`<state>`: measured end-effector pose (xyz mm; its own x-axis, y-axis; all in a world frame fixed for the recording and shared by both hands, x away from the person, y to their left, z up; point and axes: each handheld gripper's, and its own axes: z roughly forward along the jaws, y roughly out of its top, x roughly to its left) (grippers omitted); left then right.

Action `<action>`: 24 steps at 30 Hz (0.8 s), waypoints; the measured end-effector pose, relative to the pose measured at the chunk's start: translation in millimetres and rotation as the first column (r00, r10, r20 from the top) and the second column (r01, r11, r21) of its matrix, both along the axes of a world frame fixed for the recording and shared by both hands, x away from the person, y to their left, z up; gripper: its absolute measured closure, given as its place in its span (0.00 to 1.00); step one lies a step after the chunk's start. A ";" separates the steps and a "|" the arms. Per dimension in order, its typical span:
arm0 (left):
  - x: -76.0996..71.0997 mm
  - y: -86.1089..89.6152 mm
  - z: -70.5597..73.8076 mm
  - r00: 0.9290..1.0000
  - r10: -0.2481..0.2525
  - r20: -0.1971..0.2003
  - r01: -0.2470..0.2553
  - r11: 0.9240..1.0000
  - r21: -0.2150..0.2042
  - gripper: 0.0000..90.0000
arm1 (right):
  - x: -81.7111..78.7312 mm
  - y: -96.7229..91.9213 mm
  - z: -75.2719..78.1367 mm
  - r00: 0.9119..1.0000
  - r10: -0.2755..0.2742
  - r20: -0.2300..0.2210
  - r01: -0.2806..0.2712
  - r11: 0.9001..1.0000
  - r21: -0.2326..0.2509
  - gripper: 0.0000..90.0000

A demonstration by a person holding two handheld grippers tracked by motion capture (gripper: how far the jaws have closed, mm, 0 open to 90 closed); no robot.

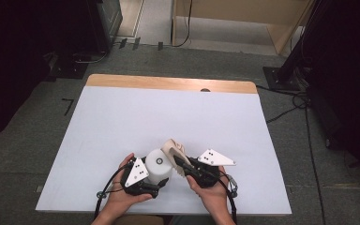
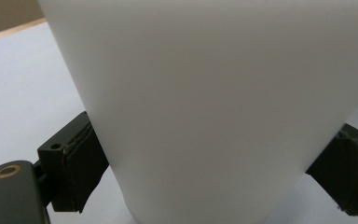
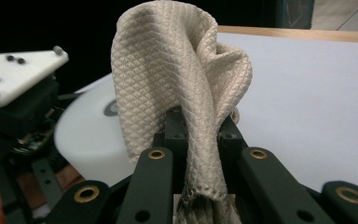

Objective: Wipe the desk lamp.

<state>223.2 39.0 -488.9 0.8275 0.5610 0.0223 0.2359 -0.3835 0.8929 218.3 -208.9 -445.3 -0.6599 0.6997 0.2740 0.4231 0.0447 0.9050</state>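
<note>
- One left gripper [image 1: 161, 183] is sitting at seven o'clock on the table [image 1: 122, 117], its jaws pinching one white cup [image 1: 158, 165] from both sides.
- One right gripper [image 1: 177, 161], just toward five o'clock, is clamping one beige cloth [image 1: 174, 149], which is touching the cup's rim.

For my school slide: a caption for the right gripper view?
Right gripper pinching a beige cloth beside a white cup.

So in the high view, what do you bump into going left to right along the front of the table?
Left claw → white cup → beige cloth → right claw, on the white table.
</note>
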 end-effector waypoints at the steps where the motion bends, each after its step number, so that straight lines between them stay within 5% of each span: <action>1: 0.0 1.4 -0.2 1.000 0.002 -0.001 -0.002 1.000 -0.002 0.09 | 0.4 -0.4 -1.8 1.000 -0.008 -0.007 0.008 1.000 -0.009 0.89; 14: -0.1 18.1 8.1 0.999 -0.041 -0.032 0.039 0.999 -0.035 0.06 | 1.3 3.8 -22.9 0.998 -0.004 -0.070 -0.002 0.995 -0.095 0.88; 24: -2.5 30.7 18.3 0.998 -0.062 -0.012 0.061 0.995 -0.080 0.07 | -8.7 6.5 -7.2 1.000 0.004 -0.011 -0.005 0.998 -0.065 0.88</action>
